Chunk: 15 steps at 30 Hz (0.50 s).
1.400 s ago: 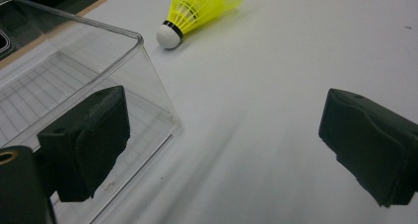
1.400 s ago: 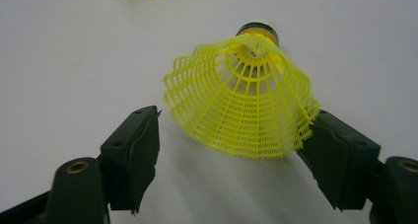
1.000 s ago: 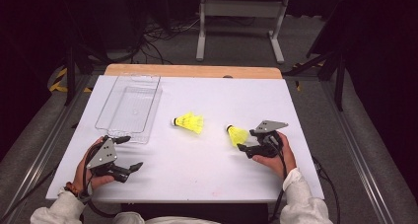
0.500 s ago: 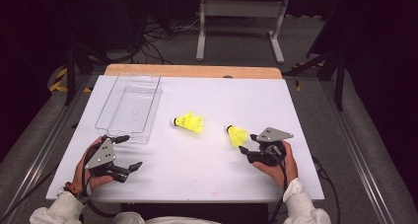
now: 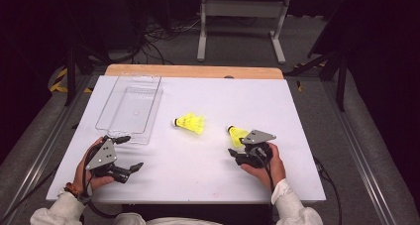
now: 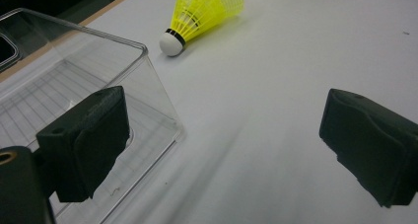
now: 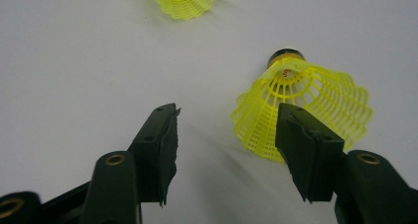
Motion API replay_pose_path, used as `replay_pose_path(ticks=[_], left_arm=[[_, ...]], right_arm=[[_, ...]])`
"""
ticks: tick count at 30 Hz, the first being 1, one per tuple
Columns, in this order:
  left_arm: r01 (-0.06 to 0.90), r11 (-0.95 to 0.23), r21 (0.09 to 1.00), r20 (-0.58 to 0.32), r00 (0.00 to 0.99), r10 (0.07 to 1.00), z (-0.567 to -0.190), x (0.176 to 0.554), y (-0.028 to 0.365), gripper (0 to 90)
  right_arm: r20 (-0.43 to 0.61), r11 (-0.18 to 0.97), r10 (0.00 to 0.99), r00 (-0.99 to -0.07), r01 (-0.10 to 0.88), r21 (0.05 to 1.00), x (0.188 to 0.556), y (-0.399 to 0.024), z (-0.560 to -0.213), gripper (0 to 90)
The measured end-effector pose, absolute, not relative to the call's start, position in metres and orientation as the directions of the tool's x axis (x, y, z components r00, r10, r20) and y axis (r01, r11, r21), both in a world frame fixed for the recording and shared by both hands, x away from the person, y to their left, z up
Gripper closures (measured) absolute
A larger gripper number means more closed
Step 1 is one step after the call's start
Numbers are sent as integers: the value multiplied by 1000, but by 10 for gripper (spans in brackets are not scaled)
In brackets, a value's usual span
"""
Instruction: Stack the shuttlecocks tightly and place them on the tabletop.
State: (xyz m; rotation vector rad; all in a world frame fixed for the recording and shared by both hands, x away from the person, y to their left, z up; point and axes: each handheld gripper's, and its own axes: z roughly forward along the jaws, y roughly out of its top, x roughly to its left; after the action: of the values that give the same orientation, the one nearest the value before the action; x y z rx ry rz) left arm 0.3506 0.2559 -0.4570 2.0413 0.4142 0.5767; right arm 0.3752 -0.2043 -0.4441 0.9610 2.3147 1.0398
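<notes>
Two yellow shuttlecocks are seen on the white table [image 5: 208, 160], both lying on their sides. The nearer shuttlecock [image 5: 236, 135] is found at about four o'clock from the table's middle, just beside the right gripper [image 5: 241, 155]. In the right gripper view its skirt is seen at roughly two o'clock, partly behind the right-hand jaw, with its dark-banded cork end pointed away from the camera. The jaws have just been closing and are now held about half open — nothing is gripped between them, and the gap between the pads is bare table; whether the right-hand pad is touching the skirt cannot be told.

The second shuttlecock [image 5: 190, 123] is placed near the table's centre, its white cork end turned toward nine o'clock, well apart from both grippers. In the left gripper view it is seen at twelve o'clock [image 6: 202, 14].

The left gripper [image 5: 128, 153] is held at about eight o'clock on the table, its jaws spread wide with nothing between them. A clear plastic tray [image 5: 148, 88] is set at ten o'clock — its near corner is seen just beside the left gripper's upper jaw, and in the left gripper view that corner stands behind the left-hand jaw.
</notes>
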Motion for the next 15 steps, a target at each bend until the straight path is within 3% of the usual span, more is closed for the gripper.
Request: replay_pose_path(ticks=[7, 8, 15], left_arm=[[62, -500, 864, 232, 833, 503, -457, 351, 256, 60], [63, -500, 864, 231, 832, 505, -457, 351, 256, 61], [67, -502, 863, 232, 829, 508, -458, 351, 255, 63]], right_arm=[[-93, 460, 762, -641, 434, 774, 386, -196, -449, 428], [-91, 451, 769, -632, 436, 778, 389, -194, -450, 479], [-93, 410, 820, -565, 466, 784, 396, -190, -455, 615]])
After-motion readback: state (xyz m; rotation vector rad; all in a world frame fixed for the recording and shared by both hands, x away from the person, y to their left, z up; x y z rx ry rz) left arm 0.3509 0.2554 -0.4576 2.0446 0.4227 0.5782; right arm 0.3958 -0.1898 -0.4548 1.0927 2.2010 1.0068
